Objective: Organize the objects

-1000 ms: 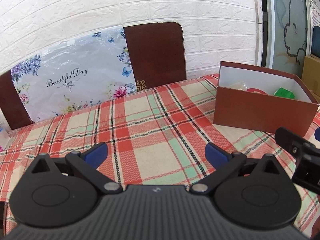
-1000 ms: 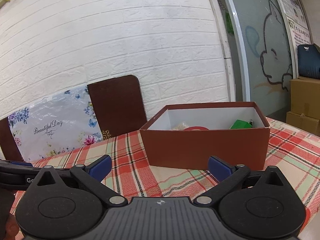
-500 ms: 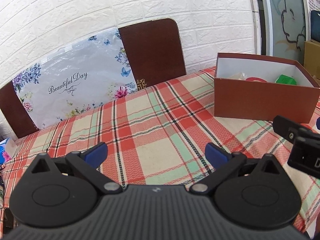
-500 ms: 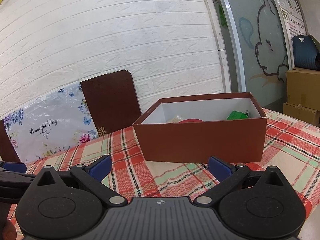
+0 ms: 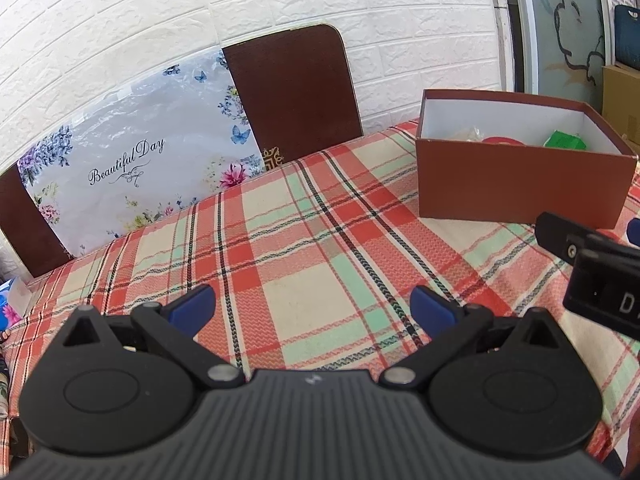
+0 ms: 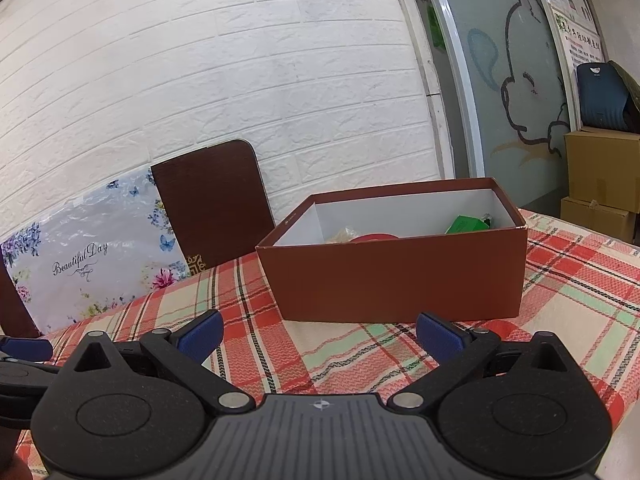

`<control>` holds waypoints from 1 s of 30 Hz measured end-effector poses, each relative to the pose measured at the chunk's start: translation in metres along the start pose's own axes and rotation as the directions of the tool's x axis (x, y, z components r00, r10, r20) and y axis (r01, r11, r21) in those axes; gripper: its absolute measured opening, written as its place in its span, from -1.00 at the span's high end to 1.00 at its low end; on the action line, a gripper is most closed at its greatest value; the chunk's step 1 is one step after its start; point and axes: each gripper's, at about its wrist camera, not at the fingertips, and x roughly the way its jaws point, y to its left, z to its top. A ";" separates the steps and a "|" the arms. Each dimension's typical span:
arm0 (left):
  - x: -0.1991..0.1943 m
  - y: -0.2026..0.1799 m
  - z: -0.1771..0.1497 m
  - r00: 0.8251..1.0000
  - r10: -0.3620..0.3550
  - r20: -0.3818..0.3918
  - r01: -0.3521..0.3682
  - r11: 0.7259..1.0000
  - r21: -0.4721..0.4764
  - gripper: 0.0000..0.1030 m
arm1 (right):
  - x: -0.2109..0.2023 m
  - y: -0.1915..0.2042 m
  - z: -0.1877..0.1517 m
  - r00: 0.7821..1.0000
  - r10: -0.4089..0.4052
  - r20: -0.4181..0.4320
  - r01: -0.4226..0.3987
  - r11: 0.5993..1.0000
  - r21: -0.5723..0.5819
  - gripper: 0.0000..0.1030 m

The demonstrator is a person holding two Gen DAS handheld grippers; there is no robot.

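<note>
A brown open box (image 5: 516, 184) with a white inside stands on the plaid tablecloth (image 5: 304, 240) at the right; it also shows in the right wrist view (image 6: 400, 280). Inside lie a green item (image 5: 566, 142), a red round item (image 5: 502, 141) and a pale wrapped item (image 5: 468, 134). My left gripper (image 5: 312, 306) is open and empty above the cloth, left of the box. My right gripper (image 6: 318, 332) is open and empty in front of the box. Part of the right gripper (image 5: 592, 268) shows at the right edge of the left wrist view.
A dark brown chair back (image 5: 296, 92) and a floral "Beautiful Day" bag (image 5: 136, 160) stand behind the table against the white brick wall. Cardboard boxes (image 6: 600, 184) stand at the far right by a glass door.
Both grippers have drawn back and risen a little from the box, staying open. More of the tablecloth shows. Nothing on the table has moved.
</note>
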 end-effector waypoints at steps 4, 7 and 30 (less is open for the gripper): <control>0.001 -0.003 -0.001 1.000 0.002 -0.010 -0.001 1.000 0.017 -1.00 | 0.002 -0.001 -0.002 1.000 -0.003 -0.009 0.003 1.000 0.002 -0.97; 0.002 -0.005 -0.002 1.000 -0.001 -0.020 0.001 1.000 0.017 -1.00 | 0.003 -0.002 -0.003 1.000 -0.005 -0.012 0.006 1.000 0.005 -0.97; 0.007 -0.015 -0.007 0.998 -0.027 -0.061 0.029 0.999 0.028 -1.00 | 0.011 -0.010 -0.008 0.999 -0.005 -0.051 0.007 1.000 0.028 -0.97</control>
